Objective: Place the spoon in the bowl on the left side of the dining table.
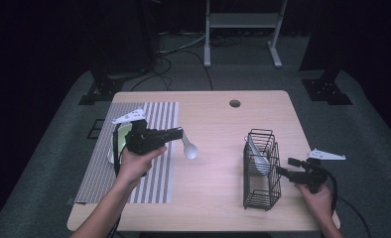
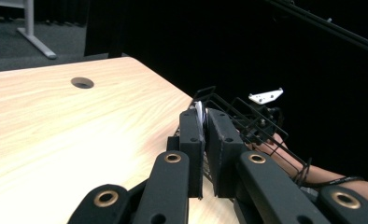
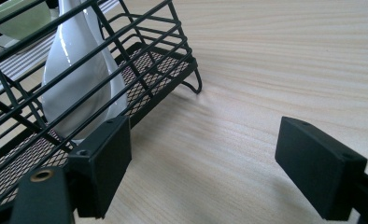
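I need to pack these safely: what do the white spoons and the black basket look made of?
The spoon in the basket looks like glazed ceramic: smooth white with glossy highlights. The spoon held by the left gripper looks alike, though melamine is possible. The basket seems thin metal wire with a matte black coating and a fine mesh floor.

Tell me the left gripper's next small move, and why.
Probably carry the white spoon rightward toward the black wire basket. The left gripper is shut on its handle above the table, another white spoon already stands in the basket, and the right gripper waits open beside it.
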`<state>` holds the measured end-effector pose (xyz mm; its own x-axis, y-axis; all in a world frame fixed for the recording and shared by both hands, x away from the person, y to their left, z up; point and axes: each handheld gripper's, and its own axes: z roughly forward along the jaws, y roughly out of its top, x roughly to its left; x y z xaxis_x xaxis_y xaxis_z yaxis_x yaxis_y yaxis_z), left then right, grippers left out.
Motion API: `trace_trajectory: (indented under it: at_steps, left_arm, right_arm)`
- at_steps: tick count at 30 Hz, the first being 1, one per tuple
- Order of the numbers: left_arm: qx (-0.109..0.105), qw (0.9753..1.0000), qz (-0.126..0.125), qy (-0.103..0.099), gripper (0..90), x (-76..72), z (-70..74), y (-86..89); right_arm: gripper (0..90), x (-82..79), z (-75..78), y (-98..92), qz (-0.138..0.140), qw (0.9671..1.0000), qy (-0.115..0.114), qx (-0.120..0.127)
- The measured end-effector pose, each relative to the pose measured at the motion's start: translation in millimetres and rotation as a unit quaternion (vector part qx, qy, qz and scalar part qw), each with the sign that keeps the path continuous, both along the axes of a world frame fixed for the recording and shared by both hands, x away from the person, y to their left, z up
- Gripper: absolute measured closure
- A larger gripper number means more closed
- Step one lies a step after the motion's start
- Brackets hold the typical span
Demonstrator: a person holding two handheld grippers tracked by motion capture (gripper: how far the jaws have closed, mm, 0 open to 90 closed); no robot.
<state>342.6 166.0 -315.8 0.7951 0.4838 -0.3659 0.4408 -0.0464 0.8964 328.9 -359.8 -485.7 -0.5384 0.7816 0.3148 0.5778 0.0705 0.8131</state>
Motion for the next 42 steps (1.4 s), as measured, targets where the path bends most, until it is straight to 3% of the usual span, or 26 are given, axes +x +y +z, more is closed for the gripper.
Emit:
trace_trajectory:
  at_steps: [13, 30, 42]
  left_arm:
    - [-0.007, 0.9993, 0.038, 0.001, 85.2, 7.4, -5.7, 37.3]
    - [-0.013, 0.9975, 0.070, 0.005, 85.2, 14.5, -10.8, 63.1]
    - [-0.018, 0.9946, 0.102, 0.007, 85.2, 20.5, -9.4, 84.7]
  right_arm:
    - [17.5, 0.4, -0.4, 0.8, -0.001, 1.0000, 0.004, -0.007]
    - [17.4, 0.1, -0.3, -0.7, -0.003, 1.0000, 0.002, 0.001]
    - [17.4, 0.0, -0.3, -1.3, -0.005, 1.0000, 0.002, 0.004]
